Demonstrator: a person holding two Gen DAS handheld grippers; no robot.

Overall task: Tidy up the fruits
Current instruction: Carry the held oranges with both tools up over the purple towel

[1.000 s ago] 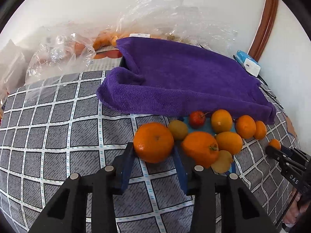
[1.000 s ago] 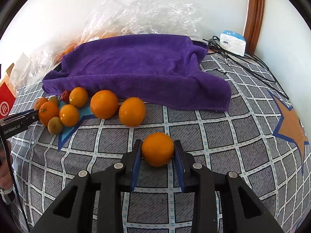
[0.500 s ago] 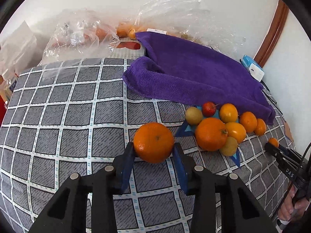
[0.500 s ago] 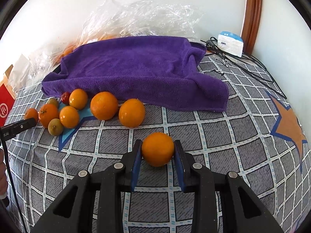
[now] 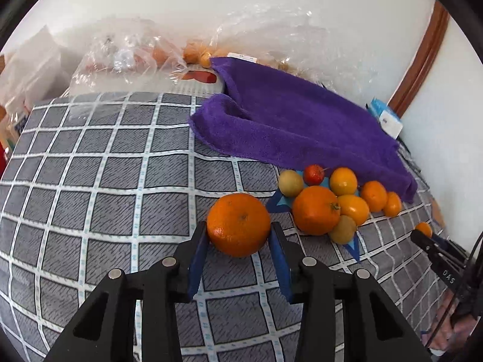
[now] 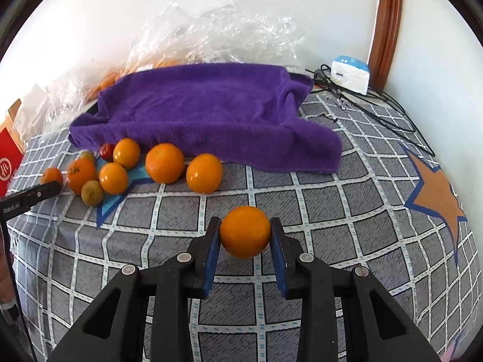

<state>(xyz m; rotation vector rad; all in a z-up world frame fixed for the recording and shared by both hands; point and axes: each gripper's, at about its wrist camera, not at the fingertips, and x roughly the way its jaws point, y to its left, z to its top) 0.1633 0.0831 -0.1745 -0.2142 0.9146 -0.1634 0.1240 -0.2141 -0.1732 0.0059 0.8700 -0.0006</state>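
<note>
My left gripper (image 5: 239, 241) is shut on a large orange (image 5: 238, 223) and holds it above the grey checked cloth, left of the fruit pile (image 5: 338, 199). My right gripper (image 6: 245, 239) is shut on a smaller orange (image 6: 245, 230), to the right of the same pile (image 6: 120, 169) in the right wrist view. The pile holds several oranges, two greenish-brown fruits and a small red one, lying on a blue star print in front of a purple towel (image 5: 295, 120). The right gripper's tip with its orange (image 5: 423, 230) shows at the right edge of the left wrist view.
The purple towel (image 6: 205, 111) covers something raised at the back. Clear plastic bags (image 5: 126, 57) with more fruit lie behind it by the wall. A white and blue box (image 6: 350, 74) with black cables (image 6: 377, 111) sits at the back right. A red box (image 6: 9, 163) stands at the far left.
My left gripper has carried the large orange to the left, away from the fruit pile. My right gripper has held its orange nearly still, with a slight shift.
</note>
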